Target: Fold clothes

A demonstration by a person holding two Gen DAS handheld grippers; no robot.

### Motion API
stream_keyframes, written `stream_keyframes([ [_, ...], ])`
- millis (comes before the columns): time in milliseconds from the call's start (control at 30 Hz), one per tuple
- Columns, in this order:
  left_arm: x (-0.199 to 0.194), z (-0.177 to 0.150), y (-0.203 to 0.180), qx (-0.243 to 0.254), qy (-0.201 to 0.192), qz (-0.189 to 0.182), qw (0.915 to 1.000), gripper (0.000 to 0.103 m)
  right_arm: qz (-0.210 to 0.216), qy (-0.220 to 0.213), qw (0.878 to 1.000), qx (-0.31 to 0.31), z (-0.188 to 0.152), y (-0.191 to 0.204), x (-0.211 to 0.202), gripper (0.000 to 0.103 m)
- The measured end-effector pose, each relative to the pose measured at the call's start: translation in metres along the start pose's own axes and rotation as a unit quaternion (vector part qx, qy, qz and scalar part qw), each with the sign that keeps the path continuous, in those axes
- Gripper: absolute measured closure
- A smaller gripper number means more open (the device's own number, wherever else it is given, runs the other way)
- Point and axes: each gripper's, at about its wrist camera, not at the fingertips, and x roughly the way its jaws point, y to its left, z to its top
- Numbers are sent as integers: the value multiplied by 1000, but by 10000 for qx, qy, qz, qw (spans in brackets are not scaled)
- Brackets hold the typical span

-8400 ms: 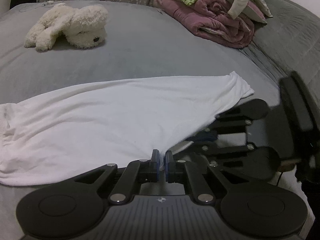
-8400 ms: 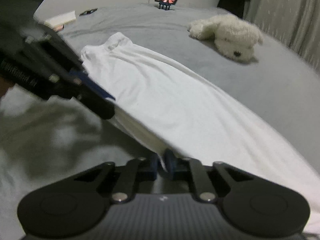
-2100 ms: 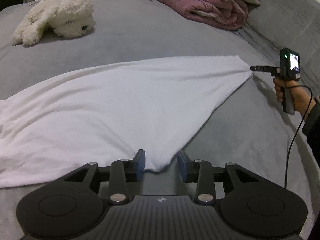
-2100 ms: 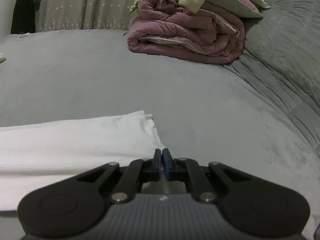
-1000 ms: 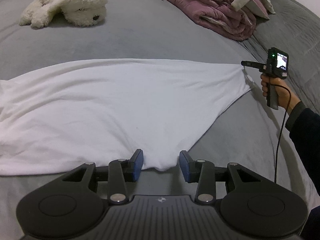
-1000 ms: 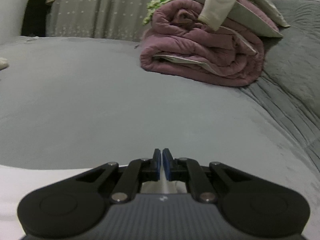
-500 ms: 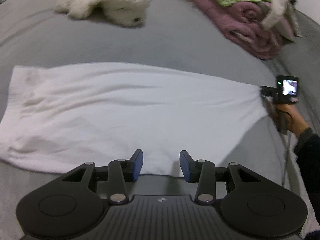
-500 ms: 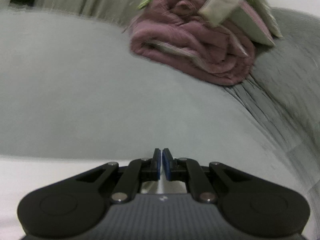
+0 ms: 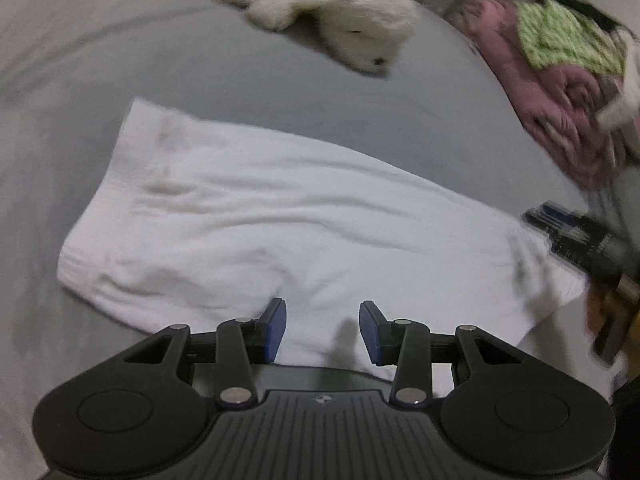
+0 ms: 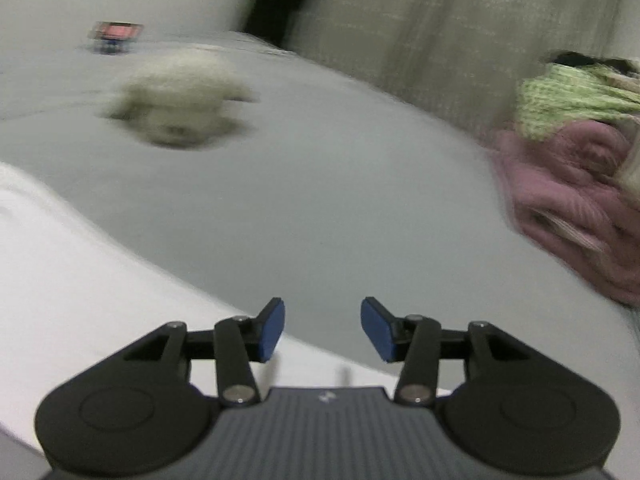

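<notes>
White garment (image 9: 288, 232) fills the left view; only the right shows a phone (image 10: 116, 34); both grippers' fingers (image 9: 276, 330) gape wide.

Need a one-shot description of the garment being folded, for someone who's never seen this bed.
On the grey bed, look in front of the open left gripper, nearer than the cream plush dog and left of the pink blanket pile. The white garment lies spread flat there, the only plain white, flat cloth; its neighbours are fluffy or bundled and coloured.
</notes>
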Motion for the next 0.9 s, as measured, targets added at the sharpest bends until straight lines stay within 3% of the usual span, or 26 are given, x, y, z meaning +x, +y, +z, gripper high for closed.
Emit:
stream_keyframes([
  [100, -3, 3, 4, -119, 5, -28, 9999, 64, 693, 84, 9964, -479, 10, 47, 10, 62],
  [200, -7, 7, 8, -197, -71, 54, 9998, 64, 730, 216, 9947, -695, 17, 69, 26, 65],
  [300, -10, 12, 13, -246, -190, 300, 9991, 63, 859, 272, 9948, -465, 22, 68, 37, 75],
  [367, -11, 14, 21, -387, -180, 353, 9985, 63, 882, 267, 9948, -444, 22, 69, 41, 91],
  [433, -12, 17, 28, -582, -161, 265, 9978, 63, 743, 249, 9953, -572, 20, 72, 44, 98],
  [667, -23, 21, 31, -385, -435, 638, 9963, 63, 268, -27, 9972, -704, 25, 80, 40, 99],
  [900, -25, 22, 34, -479, -466, 629, 9958, 63, -79, 111, 9957, -914, 21, 91, 58, 99],
])
